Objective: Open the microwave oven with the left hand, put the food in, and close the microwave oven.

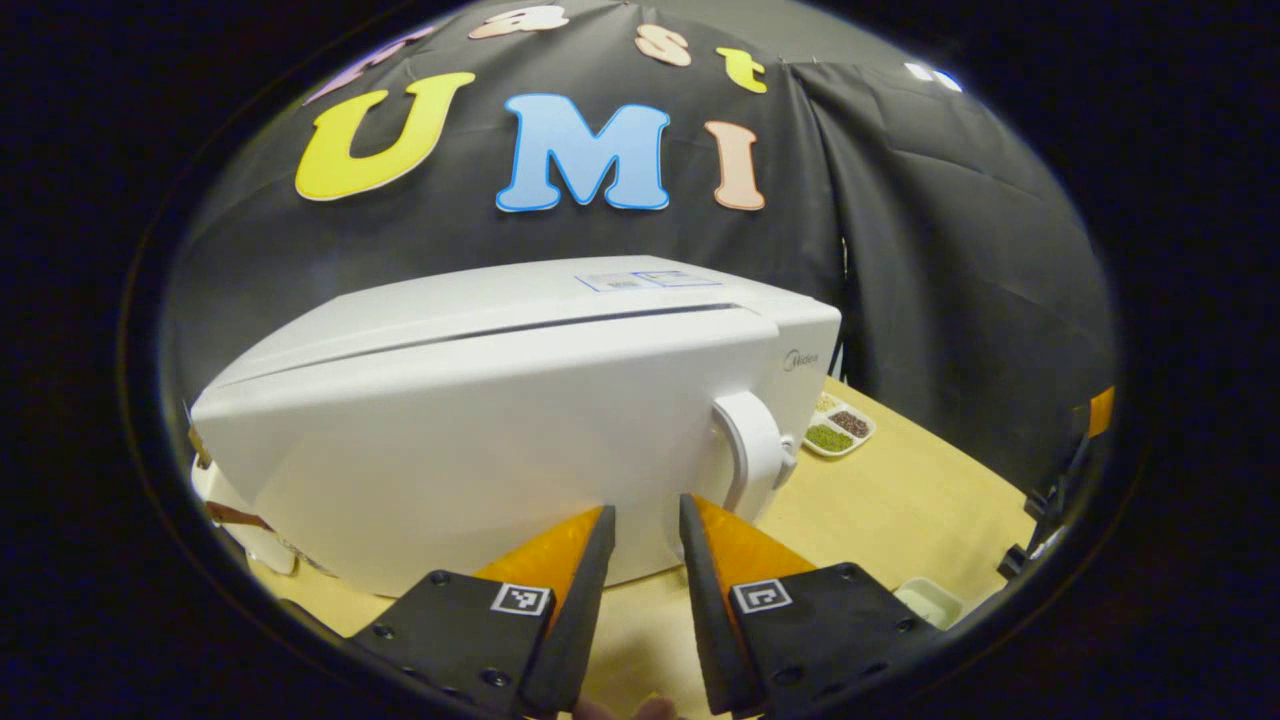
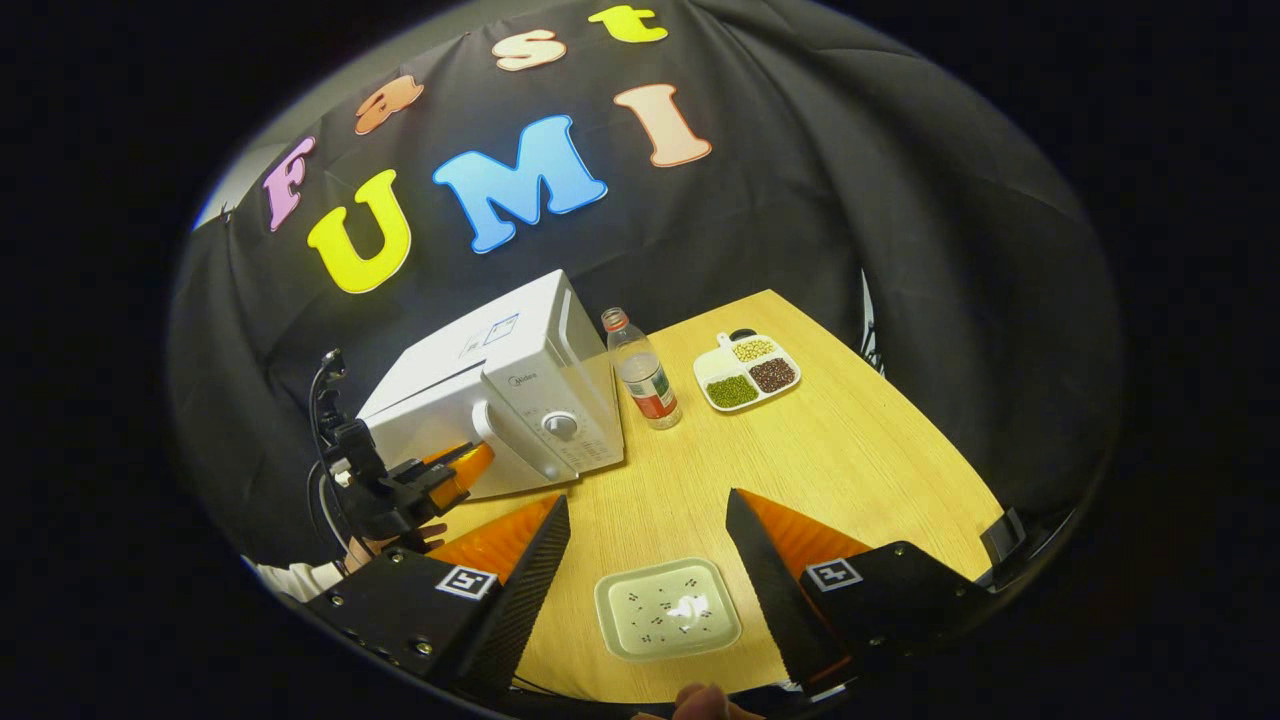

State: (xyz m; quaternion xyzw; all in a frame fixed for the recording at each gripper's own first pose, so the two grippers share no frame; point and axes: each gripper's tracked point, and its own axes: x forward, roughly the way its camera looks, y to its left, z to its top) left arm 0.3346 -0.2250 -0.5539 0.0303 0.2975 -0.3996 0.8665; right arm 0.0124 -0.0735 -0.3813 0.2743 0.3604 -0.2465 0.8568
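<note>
Left gripper view has the left gripper (image 1: 647, 520) sitting right up against the front of the white microwave (image 1: 520, 410), jaws parted with a narrow gap and nothing between them, tips just short of the closed door and a bit to the left of the door handle (image 1: 752, 450). Past the microwave's right side there's a divided dish (image 1: 838, 427) with green and brown grains on the wooden table (image 1: 900, 500), and a pale plate (image 1: 930, 600) peeks in at the lower right. In the right gripper view the right gripper (image 2: 648, 520) hangs above the table (image 2: 850, 450) with its jaws spread wide, holding nothing, and the small square plate of food (image 2: 667, 608) lies flat on the table just under and between them, not touched by either finger. Farther off, the microwave (image 2: 500, 400) stands at the table's back left, door shut, with a clear bottle (image 2: 642, 372) upright just beside its right side and the divided dish (image 2: 748, 372) a little further right. The left gripper (image 2: 455, 470) shows up at the microwave's front, with a hand (image 2: 400, 540) below it.
</note>
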